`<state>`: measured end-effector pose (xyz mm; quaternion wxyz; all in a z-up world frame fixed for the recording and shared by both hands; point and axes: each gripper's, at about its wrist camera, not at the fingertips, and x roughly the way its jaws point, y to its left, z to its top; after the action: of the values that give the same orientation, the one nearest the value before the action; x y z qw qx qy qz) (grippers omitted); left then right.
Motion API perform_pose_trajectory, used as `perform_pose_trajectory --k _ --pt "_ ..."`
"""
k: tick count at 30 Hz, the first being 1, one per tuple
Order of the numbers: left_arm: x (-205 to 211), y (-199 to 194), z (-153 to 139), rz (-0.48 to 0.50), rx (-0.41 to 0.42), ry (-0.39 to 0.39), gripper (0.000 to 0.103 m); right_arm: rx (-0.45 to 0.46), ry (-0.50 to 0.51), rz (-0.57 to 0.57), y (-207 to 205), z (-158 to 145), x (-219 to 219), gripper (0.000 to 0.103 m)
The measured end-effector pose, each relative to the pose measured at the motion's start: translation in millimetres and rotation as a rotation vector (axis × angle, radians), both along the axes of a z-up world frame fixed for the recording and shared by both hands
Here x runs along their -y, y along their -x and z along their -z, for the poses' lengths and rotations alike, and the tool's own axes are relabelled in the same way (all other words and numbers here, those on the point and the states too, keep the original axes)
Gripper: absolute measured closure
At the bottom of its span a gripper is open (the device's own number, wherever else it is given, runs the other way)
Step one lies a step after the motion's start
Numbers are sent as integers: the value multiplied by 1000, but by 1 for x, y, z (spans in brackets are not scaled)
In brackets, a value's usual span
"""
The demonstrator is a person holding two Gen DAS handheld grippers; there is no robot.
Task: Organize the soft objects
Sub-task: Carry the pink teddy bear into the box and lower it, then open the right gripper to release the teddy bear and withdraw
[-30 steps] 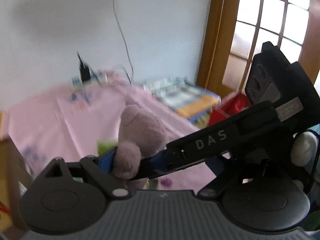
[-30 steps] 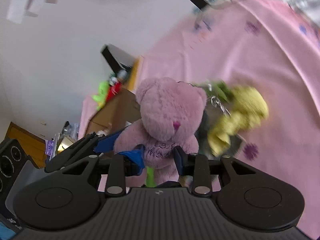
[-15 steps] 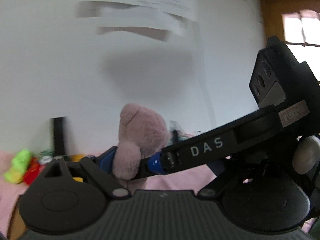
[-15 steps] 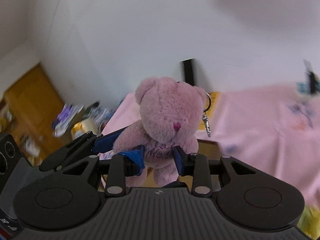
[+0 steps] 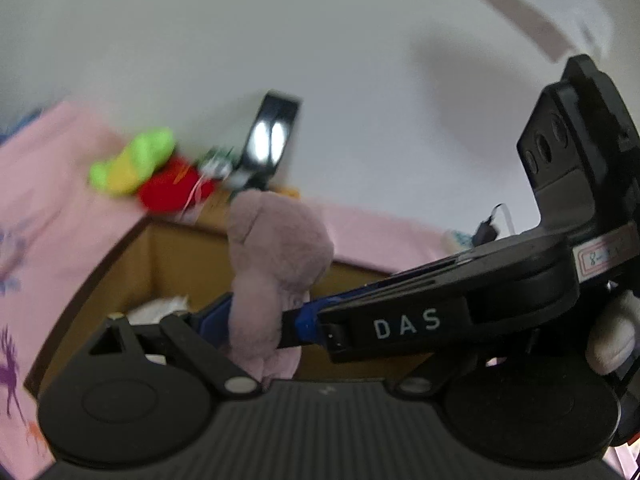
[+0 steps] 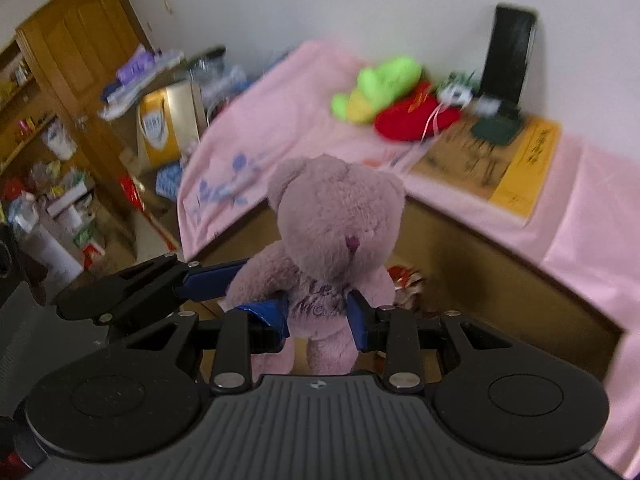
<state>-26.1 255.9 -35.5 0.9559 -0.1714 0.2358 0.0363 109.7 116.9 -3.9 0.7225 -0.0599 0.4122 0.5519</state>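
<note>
Plainly, a fuzzy mauve teddy bear (image 6: pixel 336 236) has purple chest lettering.

Left wrist view aimed along its fingers from beside, very close to the mauve plush teddy bear (image 5: pixel 276 276), right wrist view faced frontally at it (image 6: pixel 336 236), green-and-yellow plush toy (image 5: pixel 134 160) (image 6: pixel 376 88) shared behind.

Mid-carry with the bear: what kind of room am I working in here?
Probably a lived-in bedroom or spare room at home: a pink floral sheet draped over a low surface, a wooden door and cluttered shelves alongside, and an open cardboard box below the mauve plush teddy bear.
</note>
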Motion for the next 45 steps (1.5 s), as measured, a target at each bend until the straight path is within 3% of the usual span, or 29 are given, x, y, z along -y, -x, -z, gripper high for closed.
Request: perform_pose_trajectory --k 8,19,24,32,37,45 --pt "-42 -2 40 -85 -144 139 13 -68 97 -64 3 36 -48 90" --pt "-52 -15 42 -87 -224 139 11 -64 104 -71 2 51 -65 91" --pt "-51 -13 39 -83 -256 107 11 -72 77 -51 2 56 -64 91" --pt "-51 -7 29 -112 -290 -11 6 -21 91 -43 7 56 -75 90" --pt "-53 -6 30 -140 -313 -30 5 0 99 -31 5 56 -83 90" --pt "-60 -6 34 -199 -347 -68 6 11 99 77 -7 64 -89 90"
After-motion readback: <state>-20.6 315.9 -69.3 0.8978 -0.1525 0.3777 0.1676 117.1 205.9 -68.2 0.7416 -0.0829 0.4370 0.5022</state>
